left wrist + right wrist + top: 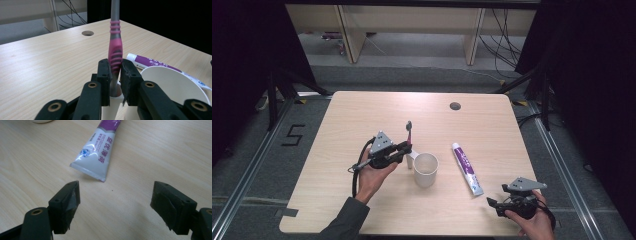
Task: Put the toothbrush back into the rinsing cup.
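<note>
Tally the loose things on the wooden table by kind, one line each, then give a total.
Pink and grey plastic toothbrush, held upright by the left hand-held gripper: 1
White round cup: 1
White and purple toothpaste tube: 1
Total: 3

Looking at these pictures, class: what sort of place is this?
Probably a lab or recording set, not a bathroom: a bare table ringed by black curtains, loose cables on the floor, and a taped number.
</note>
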